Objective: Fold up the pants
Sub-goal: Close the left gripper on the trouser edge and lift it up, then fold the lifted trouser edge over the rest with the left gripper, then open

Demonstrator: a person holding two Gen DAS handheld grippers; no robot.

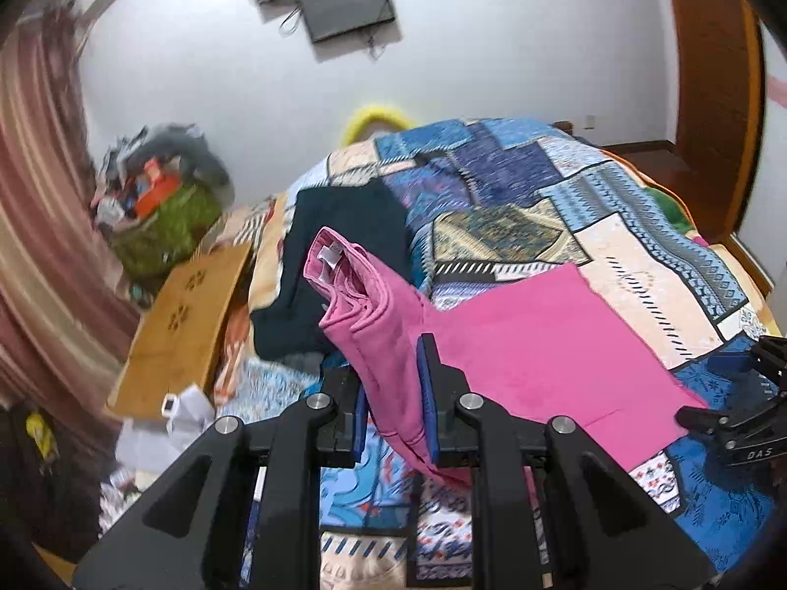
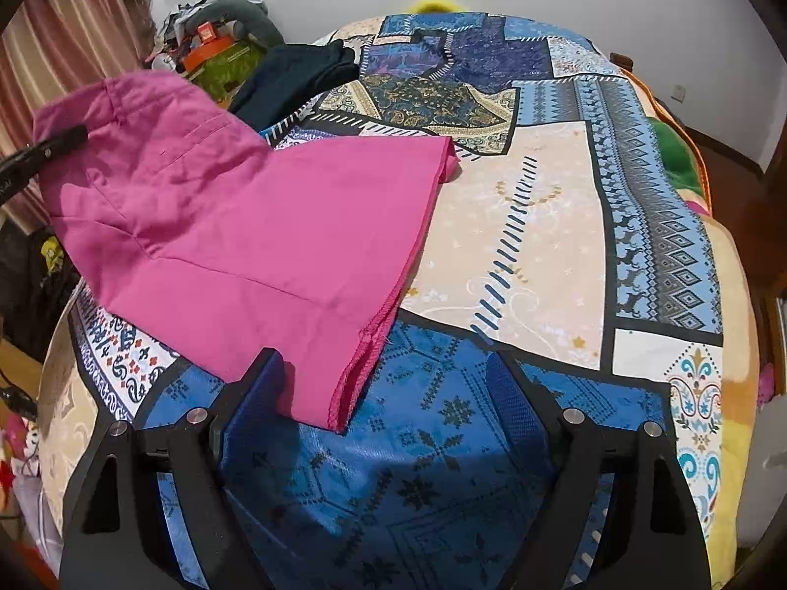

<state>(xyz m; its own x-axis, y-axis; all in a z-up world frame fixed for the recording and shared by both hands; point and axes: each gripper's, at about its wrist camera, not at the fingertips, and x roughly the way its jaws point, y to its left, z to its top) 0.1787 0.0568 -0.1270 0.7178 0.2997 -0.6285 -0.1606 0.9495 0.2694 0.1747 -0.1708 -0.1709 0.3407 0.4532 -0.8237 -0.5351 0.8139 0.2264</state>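
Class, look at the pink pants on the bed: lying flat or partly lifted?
Partly lifted. The left gripper is shut on the pink pants, raising the waistband end, while the leg end rests on the patchwork bedspread.

Pants (image 2: 256, 226) lie spread across the near part of a quilt-covered bed (image 2: 541, 246), waist end lifted at the left in the left gripper (image 1: 396, 393) — the right gripper (image 2: 388, 423) hangs over the leg hems. Behind the pants a folded dark garment (image 1: 344, 246) rests on the quilt; left of the bed, a board (image 1: 187, 324) leans before a heap of clutter (image 1: 157, 196).
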